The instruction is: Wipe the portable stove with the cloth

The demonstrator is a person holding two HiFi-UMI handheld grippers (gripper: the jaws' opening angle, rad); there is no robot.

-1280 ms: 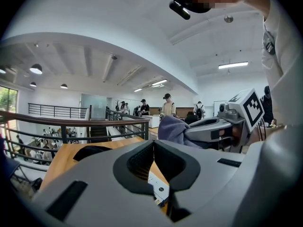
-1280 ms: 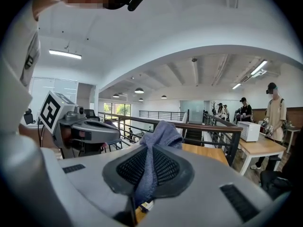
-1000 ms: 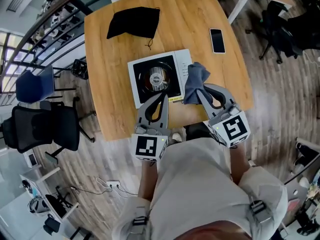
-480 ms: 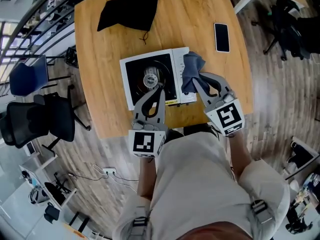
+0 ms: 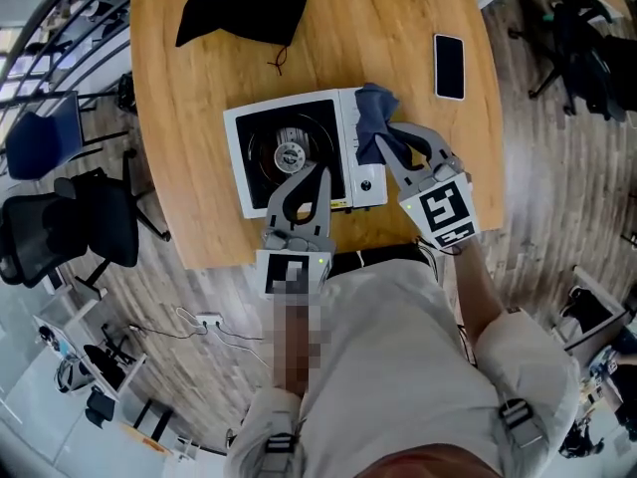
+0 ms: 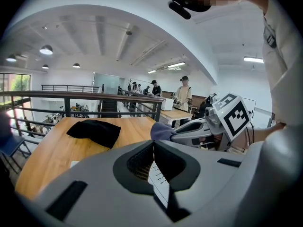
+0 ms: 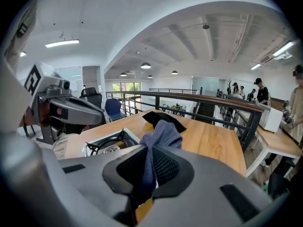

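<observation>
Over the square white stove (image 5: 237,162), the right tool (image 5: 383,139) pinches crumpled blue-grey cloth (image 5: 371,108); the left tool (image 5: 317,173) is clenched.

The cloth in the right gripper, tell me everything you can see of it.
The cloth is a soft blue-grey fabric, bunched and creased. The right gripper is shut on it, so a crumpled wad pokes out past the jaw tips while more fabric hangs down between the pads. In the head view it sits over the right side of the portable stove, by the white control panel. Whether it presses on the surface can't be told.
</observation>
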